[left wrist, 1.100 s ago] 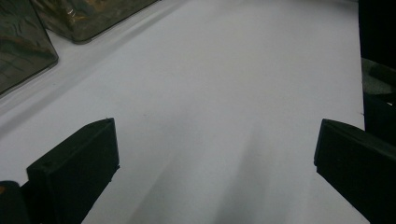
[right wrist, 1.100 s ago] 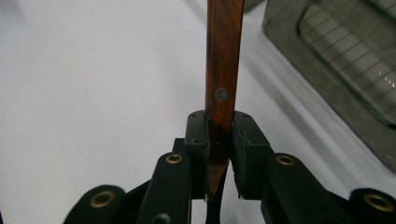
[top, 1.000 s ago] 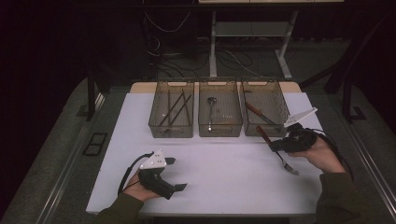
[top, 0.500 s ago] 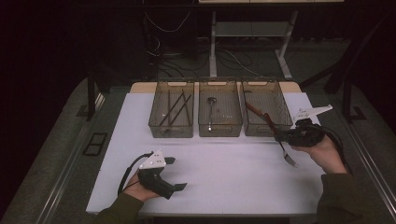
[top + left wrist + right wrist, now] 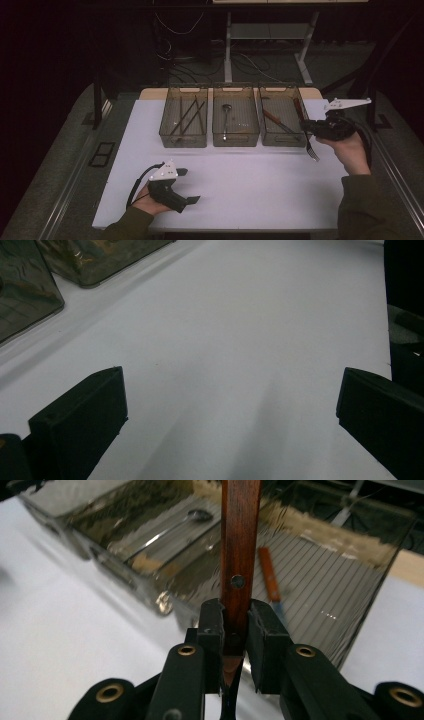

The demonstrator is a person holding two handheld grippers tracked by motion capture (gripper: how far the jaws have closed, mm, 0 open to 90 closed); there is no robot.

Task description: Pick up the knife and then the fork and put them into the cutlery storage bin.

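Fork (reddish wooden handle, one rivet) sits clamped in right hand-held gripper.

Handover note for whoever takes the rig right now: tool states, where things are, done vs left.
Right tool: shut on the fork by its wooden handle, held in the air at the right bin, tines hanging down outside the bin's right wall.
Left tool: open, holding nothing, low over the white table near its front edge.
Bins: left bin holds thin dark sticks, middle bin a spoon, right bin a wood-handled utensil.
Done: fork picked up.
Left: probably set the fork in the right bin and release.
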